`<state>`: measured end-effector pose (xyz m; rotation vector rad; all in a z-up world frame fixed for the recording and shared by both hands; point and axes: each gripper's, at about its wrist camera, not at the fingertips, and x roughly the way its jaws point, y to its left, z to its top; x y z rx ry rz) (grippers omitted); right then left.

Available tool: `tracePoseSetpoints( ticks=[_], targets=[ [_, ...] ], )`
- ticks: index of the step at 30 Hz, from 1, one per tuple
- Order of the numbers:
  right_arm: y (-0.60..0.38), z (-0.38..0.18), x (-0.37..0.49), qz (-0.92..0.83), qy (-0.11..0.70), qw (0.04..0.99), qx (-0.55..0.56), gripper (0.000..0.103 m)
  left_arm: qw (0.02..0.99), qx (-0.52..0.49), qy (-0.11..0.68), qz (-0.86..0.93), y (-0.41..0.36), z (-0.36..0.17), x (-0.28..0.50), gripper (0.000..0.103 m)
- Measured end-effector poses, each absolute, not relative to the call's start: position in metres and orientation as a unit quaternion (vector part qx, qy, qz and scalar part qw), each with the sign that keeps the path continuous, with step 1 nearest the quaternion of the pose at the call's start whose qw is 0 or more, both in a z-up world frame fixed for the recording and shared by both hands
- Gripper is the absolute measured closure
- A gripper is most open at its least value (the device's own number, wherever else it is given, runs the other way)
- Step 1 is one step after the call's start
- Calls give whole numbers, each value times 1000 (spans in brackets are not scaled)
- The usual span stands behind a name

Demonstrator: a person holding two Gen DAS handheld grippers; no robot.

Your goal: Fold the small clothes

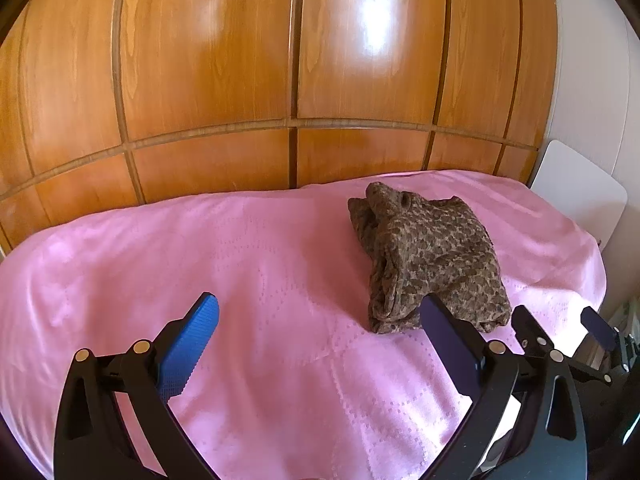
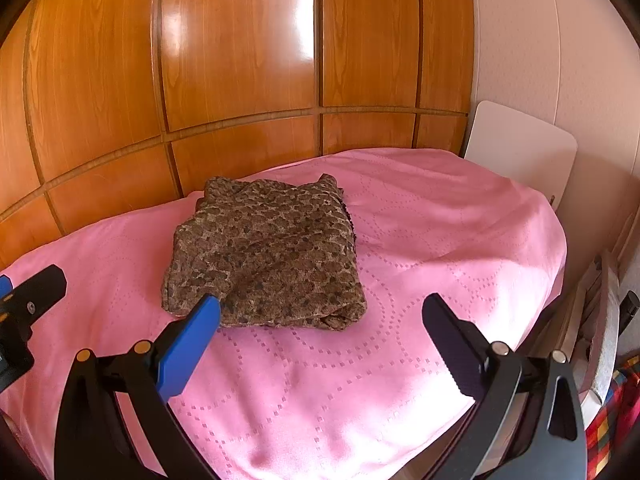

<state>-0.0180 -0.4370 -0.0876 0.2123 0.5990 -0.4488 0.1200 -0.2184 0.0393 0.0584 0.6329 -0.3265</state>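
fingers (image 2: 192,344) spread wide on both grippers — folded garment (image 2: 264,260), pink bedspread (image 2: 440,240)

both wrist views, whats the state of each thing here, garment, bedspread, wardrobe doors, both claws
brown patterned garment: folded into a compact bundle, lying on the bedspread, not held
pink bedspread: spread over the bed, lightly wrinkled
wardrobe doors: shut
left claw: open, empty, above the bedspread beside the garment
right claw: open, empty, just in front of the garment
white board: upright at the far end of the bed
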Motion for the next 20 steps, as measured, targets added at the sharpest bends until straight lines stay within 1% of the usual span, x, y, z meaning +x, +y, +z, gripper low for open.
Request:
tracePoseSetpoints(
  ticks=[11,20],
  targets=[
    [-434,-93,-15,-217,301,923,102,2,938,32,303,-165,-218,39,121,3],
    [-433,-94,-15,-219,305,921,106,2,923,24,351,-152,-215,17,135,3]
  ],
)
